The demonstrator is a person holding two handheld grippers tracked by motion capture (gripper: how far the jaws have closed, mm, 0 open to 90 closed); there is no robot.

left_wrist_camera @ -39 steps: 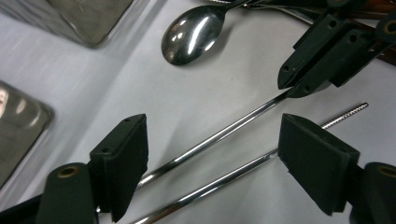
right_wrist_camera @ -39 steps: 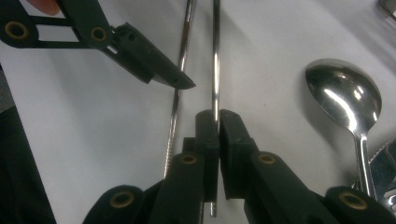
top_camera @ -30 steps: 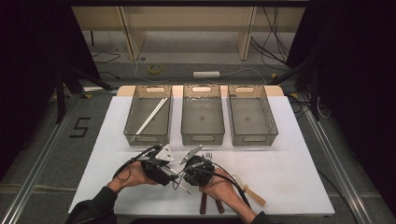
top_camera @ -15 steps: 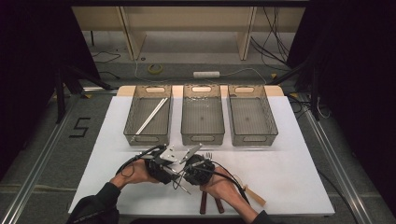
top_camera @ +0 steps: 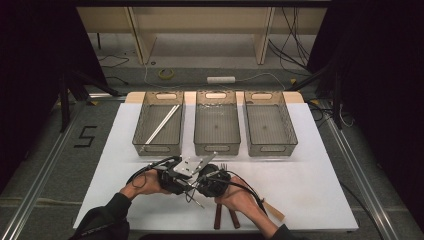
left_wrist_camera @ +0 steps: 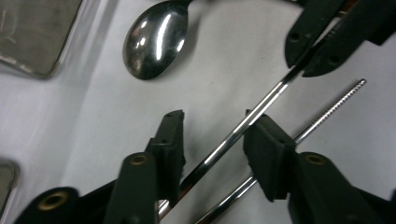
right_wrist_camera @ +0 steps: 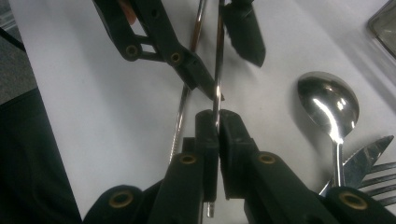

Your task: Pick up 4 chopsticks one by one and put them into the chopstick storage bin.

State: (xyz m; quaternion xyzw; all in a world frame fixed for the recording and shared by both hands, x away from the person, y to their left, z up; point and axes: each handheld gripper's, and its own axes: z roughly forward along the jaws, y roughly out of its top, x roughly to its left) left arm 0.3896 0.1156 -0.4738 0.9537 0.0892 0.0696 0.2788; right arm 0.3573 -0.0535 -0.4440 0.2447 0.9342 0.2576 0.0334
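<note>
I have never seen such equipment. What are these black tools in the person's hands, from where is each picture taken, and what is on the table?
A person holds a two-jaw tool in each hand. One camera looks down from above the white table; one camera rides on each tool and looks along its jaws. The right hand-held gripper is shut on a metal chopstick. The left hand-held gripper has the same chopstick between its jaws, which have just been closing; its pads do not visibly press yet. A second chopstick lies on the table, near a spoon, a knife and a fork. Behind stand three trays; the left tray holds pale chopsticks.
</note>
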